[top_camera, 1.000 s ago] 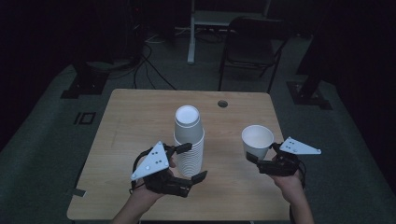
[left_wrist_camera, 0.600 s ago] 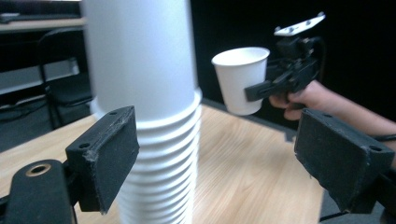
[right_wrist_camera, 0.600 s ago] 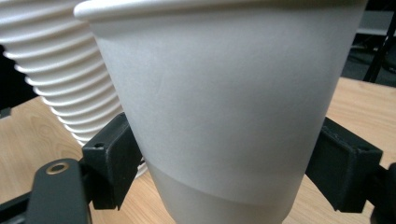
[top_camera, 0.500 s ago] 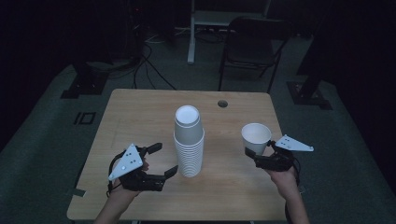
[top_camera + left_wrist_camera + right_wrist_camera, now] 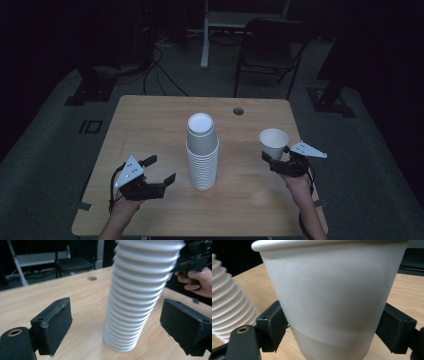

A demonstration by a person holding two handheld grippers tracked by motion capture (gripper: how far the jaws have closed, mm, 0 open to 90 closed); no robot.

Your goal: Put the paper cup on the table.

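clearly, a single white paper cup [image 5: 273, 142] is gripped upright by the right gripper [image 5: 276, 162], its two black pads pressed against the cup's lower wall from either side, as seen in the right gripper view [image 5: 332, 302]. the cup is held near the right edge of the wooden table [image 5: 150, 120], and whether its base touches the wood cannot be told. one tall stack of nested white paper cups [image 5: 202, 152] stands upright at the middle of the table, its long axis vertical, between the two hands. the left gripper [image 5: 159, 171] is held low, just left of the stack's base, with its jaws wide apart and lately opened further; nothing is between the pads, and the stack [image 5: 140, 297] is seen ahead of them, untouched. the stack is judged nearer to the left gripper than to the right. the coming move is judged to turn on the held cup lying to the right of the stack, well apart from it. counted: one stack, one loose cup, two grippers, one table, and one cable hole [image 5: 238, 110] toward the far edge.
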